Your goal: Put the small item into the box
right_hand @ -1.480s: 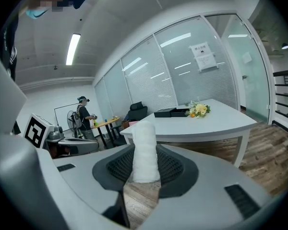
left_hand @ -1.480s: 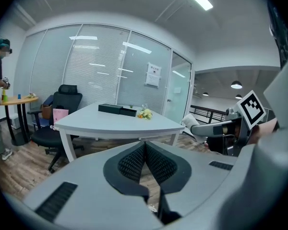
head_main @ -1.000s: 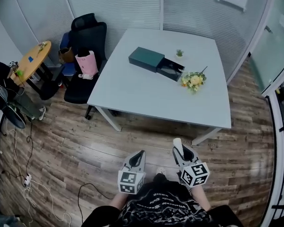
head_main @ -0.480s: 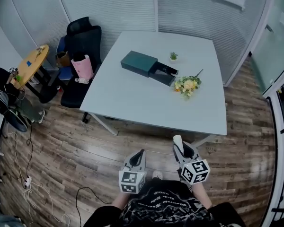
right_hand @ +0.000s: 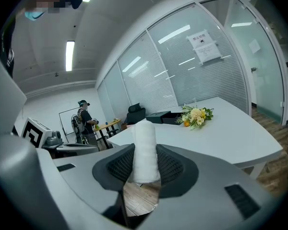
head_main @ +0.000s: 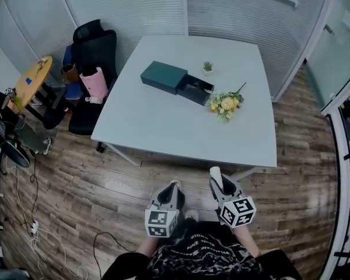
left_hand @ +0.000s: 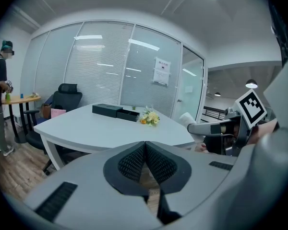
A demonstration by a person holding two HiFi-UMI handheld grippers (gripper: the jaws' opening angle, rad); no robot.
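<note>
Carrying the small white roll (right_hand: 145,143), clamped upright in the right tool (right_hand: 145,169). Left tool (left_hand: 145,150) shut tight on nothing. Well ahead of both, on the table (head_main: 181,127): dark box (head_main: 176,80), drawer open. Likely approach stage. Next: close in, reach over the drawer, release.

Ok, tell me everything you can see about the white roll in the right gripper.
The white roll is a soft-looking cylinder, perhaps cloth or paper, with a rounded end. It lies lengthwise between the jaws of the right gripper, whose dark ribbed pads press on its two sides; its end sticks out past their tips. It is held in the air over the wood floor, short of the table. Nothing else touches it.
</note>
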